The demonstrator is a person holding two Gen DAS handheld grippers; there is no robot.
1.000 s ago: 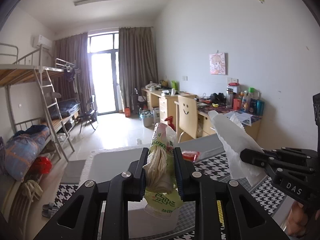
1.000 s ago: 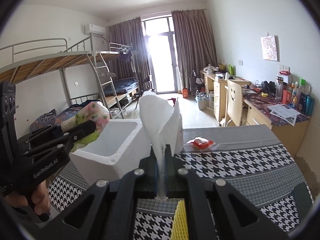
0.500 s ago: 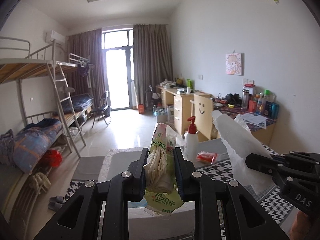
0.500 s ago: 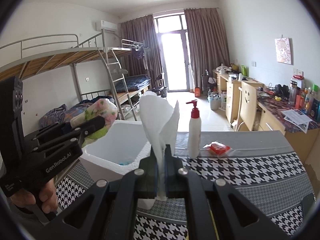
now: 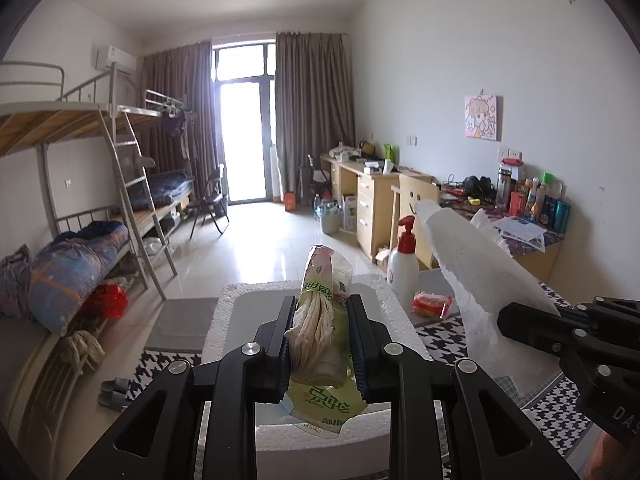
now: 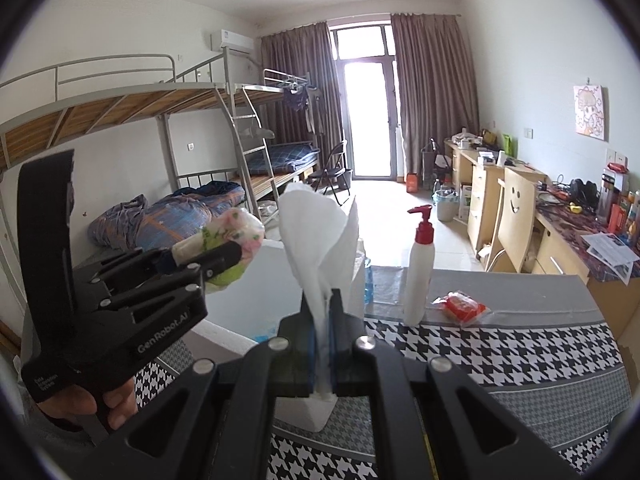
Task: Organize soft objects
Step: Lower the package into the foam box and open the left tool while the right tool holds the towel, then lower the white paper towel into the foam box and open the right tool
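My left claw (image 5: 320, 334) grips the tissue pack (image 5: 320, 320) above the foam box (image 5: 224, 320); my right claw (image 6: 323, 336) pinches a paper towel (image 6: 316, 240) beside it. Released early, the light towel could drift past the box's rim.

The foam box (image 5: 224, 312) was largely hidden behind the left gripper (image 5: 320, 340) and its tissue pack (image 5: 320, 320). Small blue items (image 6: 264, 330) inside it, left of the right gripper (image 6: 323, 344), could not be identified. The paper towel's (image 6: 316, 240) lower end was concealed between the pads.
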